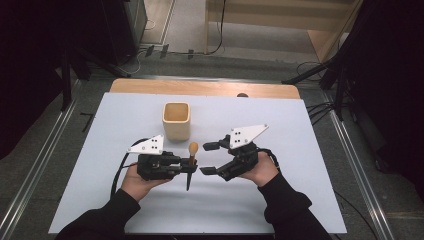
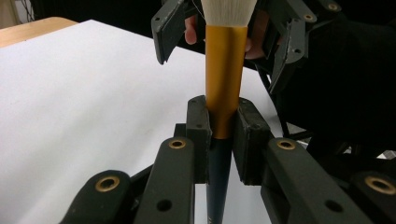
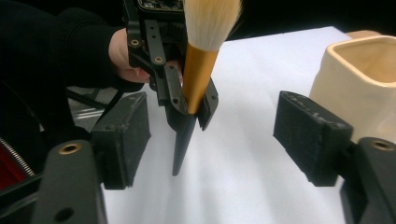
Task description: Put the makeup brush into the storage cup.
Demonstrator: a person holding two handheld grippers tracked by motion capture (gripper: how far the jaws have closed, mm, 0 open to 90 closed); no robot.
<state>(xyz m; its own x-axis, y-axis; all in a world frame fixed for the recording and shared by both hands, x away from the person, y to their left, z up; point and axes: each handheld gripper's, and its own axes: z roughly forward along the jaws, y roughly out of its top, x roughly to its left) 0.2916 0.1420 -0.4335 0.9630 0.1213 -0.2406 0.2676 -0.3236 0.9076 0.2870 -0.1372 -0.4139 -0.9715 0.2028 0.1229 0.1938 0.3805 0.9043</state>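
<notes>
Item under handling: a makeup brush (image 1: 191, 161) with pale bristle head, gold ferrule and dark tapered handle. It stands upright over the white table (image 1: 300, 200), just in front of the cream square cup (image 1: 176, 121), bristles up and handle tip down close to the surface.

The left gripper (image 2: 223, 125) pinches it where ferrule meets handle, pads pressed flat on both sides. The right gripper (image 3: 212, 135) stands just beside the brush with jaws spread wide, touching nothing.

Judgement: the brush is light and its shaft stiff, but the metal ferrule looks smooth and could slip or pivot under a light pinch. The bristles are soft and deform easily, so avoid gripping them. Best hold is the present one, low on the ferrule or on the upper handle
</notes>
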